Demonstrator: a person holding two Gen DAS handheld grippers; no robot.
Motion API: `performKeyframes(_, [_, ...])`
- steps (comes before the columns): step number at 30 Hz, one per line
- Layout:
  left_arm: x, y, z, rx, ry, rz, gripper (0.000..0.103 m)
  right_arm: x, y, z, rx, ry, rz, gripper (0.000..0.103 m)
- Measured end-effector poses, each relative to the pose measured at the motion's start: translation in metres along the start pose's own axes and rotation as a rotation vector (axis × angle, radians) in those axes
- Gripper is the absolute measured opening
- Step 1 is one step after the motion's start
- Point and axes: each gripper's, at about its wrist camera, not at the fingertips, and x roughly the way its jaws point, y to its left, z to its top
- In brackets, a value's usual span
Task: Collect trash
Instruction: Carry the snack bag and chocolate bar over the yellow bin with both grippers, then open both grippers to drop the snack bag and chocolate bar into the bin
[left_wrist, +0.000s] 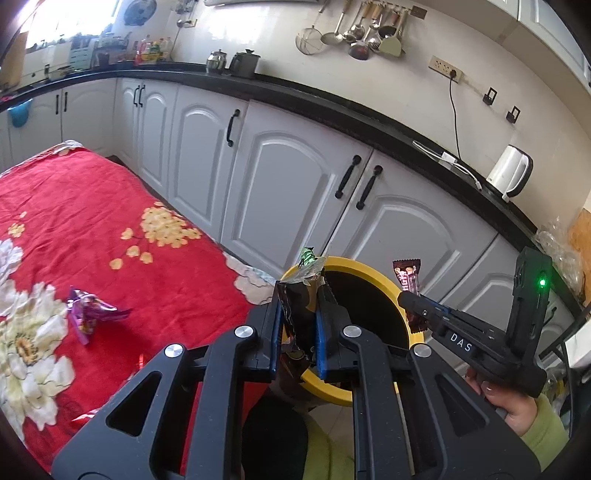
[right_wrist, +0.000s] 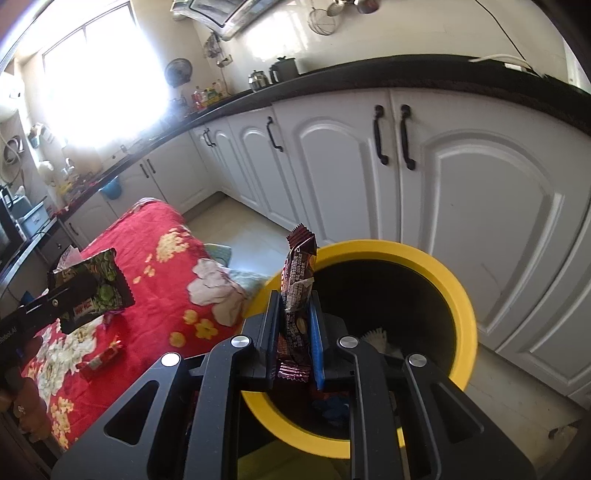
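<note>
Left wrist view shows the left hand-held gripper (left_wrist: 300, 325) pinching a green wrapper (left_wrist: 295, 314) near the yellow bin (left_wrist: 365, 271); the right hand-held gripper (right_wrist: 293, 332) pinches a brown wrapper (right_wrist: 297, 295) over the rim, probably for dropping; a purple wrapper (left_wrist: 88, 310) lies on the red cloth (left_wrist: 92, 206).

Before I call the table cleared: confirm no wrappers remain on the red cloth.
No: a purple wrapper lies on the red cloth.

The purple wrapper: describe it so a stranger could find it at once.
Start at the red floral cloth beside the white cabinets. The purple wrapper lies loose and crumpled on it, left of the yellow bin. Unlike the two dark wrappers, no hand-held gripper holds it.
</note>
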Motion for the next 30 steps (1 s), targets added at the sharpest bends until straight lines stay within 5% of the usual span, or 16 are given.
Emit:
performKeyframes(27, [0.086, -0.043, -0.019, 0.072, 0.139, -0.036, 0.010, 0.033, -0.058, -0.034, 0.110, 0.099, -0.039, 0.017])
performKeyframes(30, [0.096, -0.043, -0.020, 0.066, 0.163, -0.047, 0.015, 0.035, -0.064, -0.036, 0.127, 0.105, -0.045, 0.029])
